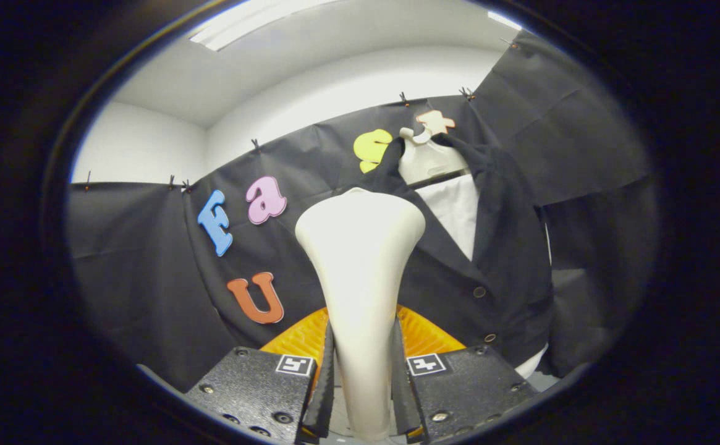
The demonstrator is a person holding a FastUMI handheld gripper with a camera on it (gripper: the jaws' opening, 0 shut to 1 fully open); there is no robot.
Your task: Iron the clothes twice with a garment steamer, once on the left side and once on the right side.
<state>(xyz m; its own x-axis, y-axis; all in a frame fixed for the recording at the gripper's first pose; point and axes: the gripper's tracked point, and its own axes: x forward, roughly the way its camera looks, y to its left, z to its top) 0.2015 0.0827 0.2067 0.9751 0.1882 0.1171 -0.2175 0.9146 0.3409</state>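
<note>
Clamped between both fingers (322, 383) of gripper (361, 377): neck of garment steamer (360, 259), pale cream, pads pressed against it on either side, so tongs clenched on steamer handle. Rises upright from between fingers, widening toward a broad rounded head up top (head's face turned away, nozzle side not visible). Behind fingers, an orange ribbed part (301, 337) showing on both sides of steamer neck, w/ square marker tags on each finger block.

Beyond steamer head, to its right: dark jacket (495, 259) hanging on a pale hanger (424, 157), against black cloth booth wall (137, 259). Jacket front open at top in a V, white shirt (455, 213) showing inside. Two buttons down front, lower one near hem. Left lapel and shoulder partly hidden behind steamer head; cannot tell whether head touches fabric or sits just short of it. White bit of shirt also peeking out below jacket hem at right.

Above cloth wall: plain white wall, white ceiling w/ a long light panel (242, 28). Small clips along cloth's top edge.
</note>
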